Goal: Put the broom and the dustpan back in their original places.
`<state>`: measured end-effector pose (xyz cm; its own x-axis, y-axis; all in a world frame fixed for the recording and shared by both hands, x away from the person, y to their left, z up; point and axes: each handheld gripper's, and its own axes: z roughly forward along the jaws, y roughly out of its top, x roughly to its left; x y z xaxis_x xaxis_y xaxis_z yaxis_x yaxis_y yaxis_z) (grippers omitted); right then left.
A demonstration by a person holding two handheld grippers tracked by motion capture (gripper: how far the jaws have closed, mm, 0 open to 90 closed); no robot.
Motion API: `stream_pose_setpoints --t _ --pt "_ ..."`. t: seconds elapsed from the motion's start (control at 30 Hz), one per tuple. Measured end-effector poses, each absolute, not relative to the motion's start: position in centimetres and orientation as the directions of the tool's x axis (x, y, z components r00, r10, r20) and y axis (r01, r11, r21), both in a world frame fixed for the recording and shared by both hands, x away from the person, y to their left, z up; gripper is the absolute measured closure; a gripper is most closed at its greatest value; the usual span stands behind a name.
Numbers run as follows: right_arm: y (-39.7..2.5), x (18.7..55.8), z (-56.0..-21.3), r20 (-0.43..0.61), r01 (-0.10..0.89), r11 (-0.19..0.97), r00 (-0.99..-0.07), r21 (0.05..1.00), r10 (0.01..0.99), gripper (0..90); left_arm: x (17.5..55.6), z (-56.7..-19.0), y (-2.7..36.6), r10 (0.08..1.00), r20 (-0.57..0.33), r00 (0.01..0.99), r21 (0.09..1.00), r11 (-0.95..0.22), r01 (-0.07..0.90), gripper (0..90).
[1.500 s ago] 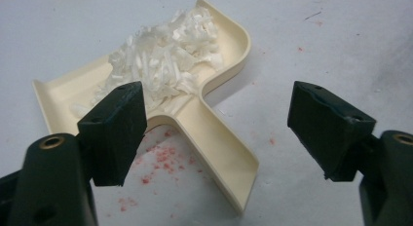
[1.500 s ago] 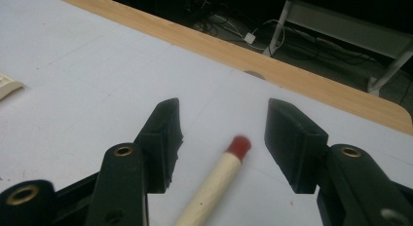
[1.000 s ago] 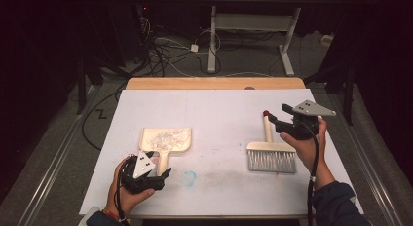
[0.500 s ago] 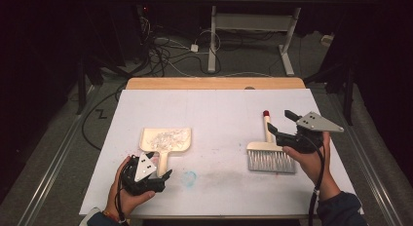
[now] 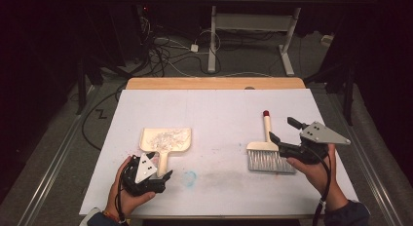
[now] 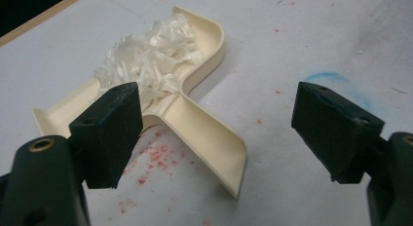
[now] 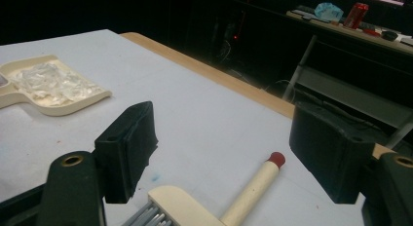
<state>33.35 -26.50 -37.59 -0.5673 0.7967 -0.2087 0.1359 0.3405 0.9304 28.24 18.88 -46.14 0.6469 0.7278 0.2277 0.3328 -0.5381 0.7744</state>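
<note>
A cream dustpan [image 5: 165,144] holding white shreds [image 5: 168,137] lies left of centre on the white table [image 5: 219,109]. Its handle points toward my left gripper [image 5: 158,166], which stands open just short of the handle's end. In the left gripper view the handle [image 6: 207,136] lies between and ahead of the spread jaws, with the shreds [image 6: 151,55] beyond. A cream hand brush [image 5: 266,153] with grey bristles and a red-tipped handle lies at the right. My right gripper [image 5: 282,129] hovers open beside its handle. The brush handle [image 7: 253,187] shows below the open jaws, the dustpan [image 7: 53,87] far left.
A blue smear [image 5: 189,176] and red specks mark the table near the dustpan handle. The table's wooden far edge [image 5: 214,83] borders a floor with cables and desk legs [image 5: 213,46]. A red can [image 7: 358,14] stands on a distant shelf.
My right gripper has drawn back toward the person and lower, beside the brush head. The left gripper has barely shifted. Brush and dustpan lie where they were.
</note>
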Motion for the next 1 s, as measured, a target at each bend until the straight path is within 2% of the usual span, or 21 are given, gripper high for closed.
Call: stream_pose_setpoints --t 0.67,1.0 --pt "-28.0 30.3 -39.2 -0.258 0.126 0.396 -0.575 0.910 0.776 23.0 28.2 -46.3 18.6 0.719 0.232 0.655 0.771 -0.546 0.327 18.8" --pt "-29.4 29.4 -42.2 -0.250 0.183 0.413 -0.560 0.892 0.790 20.5 28.5 -46.1 18.4 0.720 0.220 0.658 0.784 -0.532 0.320 18.8"
